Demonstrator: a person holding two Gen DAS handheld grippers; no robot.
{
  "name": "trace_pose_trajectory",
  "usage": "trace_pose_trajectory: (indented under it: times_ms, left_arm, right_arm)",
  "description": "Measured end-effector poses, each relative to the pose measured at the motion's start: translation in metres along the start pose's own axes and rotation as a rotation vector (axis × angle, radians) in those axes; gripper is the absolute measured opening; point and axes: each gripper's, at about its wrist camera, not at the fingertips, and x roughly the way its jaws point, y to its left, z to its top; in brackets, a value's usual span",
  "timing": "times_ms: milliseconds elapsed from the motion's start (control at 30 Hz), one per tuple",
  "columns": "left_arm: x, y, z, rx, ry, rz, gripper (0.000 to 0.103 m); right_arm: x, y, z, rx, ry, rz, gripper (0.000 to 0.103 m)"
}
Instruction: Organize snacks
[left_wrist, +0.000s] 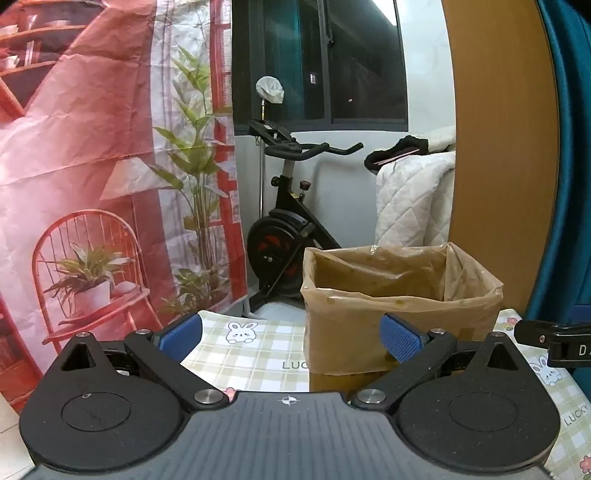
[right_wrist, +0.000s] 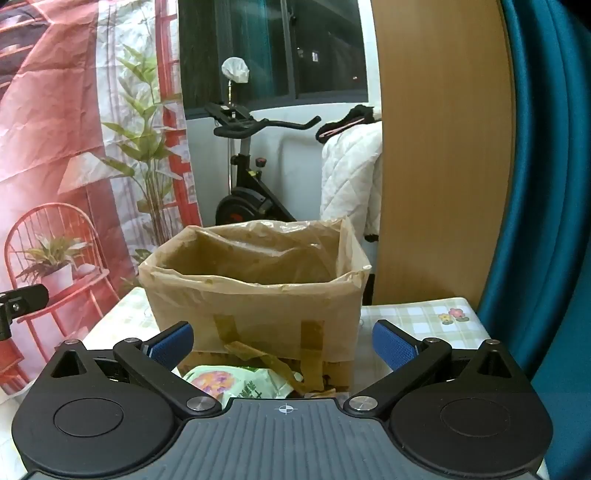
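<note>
A brown cardboard box lined with a plastic bag (left_wrist: 399, 317) (right_wrist: 258, 295) stands on the table with the checked bunny cloth (left_wrist: 251, 354). Its inside is not visible. My left gripper (left_wrist: 291, 341) is open and empty, held to the left of the box's front. My right gripper (right_wrist: 282, 347) is open and empty, directly in front of the box. A light green snack packet (right_wrist: 236, 382) lies on the table just below the right gripper, at the foot of the box. Part of the right gripper (left_wrist: 554, 341) shows at the right edge of the left wrist view.
An exercise bike (left_wrist: 288, 221) stands behind the table. A red printed backdrop (left_wrist: 92, 184) hangs at the left. A wooden panel (right_wrist: 443, 147) and a teal curtain (right_wrist: 546, 184) stand at the right. A white quilt (left_wrist: 410, 199) hangs behind the box.
</note>
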Motion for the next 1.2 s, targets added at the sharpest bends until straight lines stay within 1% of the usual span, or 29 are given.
trace_pose_trajectory:
  times_ms: [267, 300, 467, 600, 1200]
  left_arm:
    - [0.006, 0.004, 0.0, -0.008, 0.022, -0.071, 0.103]
    - [0.002, 0.001, -0.001, -0.01, 0.005, 0.008, 0.103]
    - [0.003, 0.002, -0.002, -0.017, 0.009, 0.005, 0.103]
    - [0.002, 0.002, -0.001, -0.019, 0.009, 0.006, 0.103]
    - [0.004, 0.003, -0.003, -0.027, 0.025, 0.005, 0.103]
  right_arm:
    - [0.001, 0.001, 0.0, -0.001, 0.014, 0.008, 0.103]
    - [0.004, -0.003, -0.002, -0.001, 0.015, 0.008, 0.103]
    - [0.012, -0.004, -0.001, -0.002, 0.023, 0.015, 0.103]
    - [0.003, 0.001, 0.0, 0.001, 0.027, 0.009, 0.103]
    - [0.009, 0.0, -0.003, 0.005, 0.052, 0.005, 0.103]
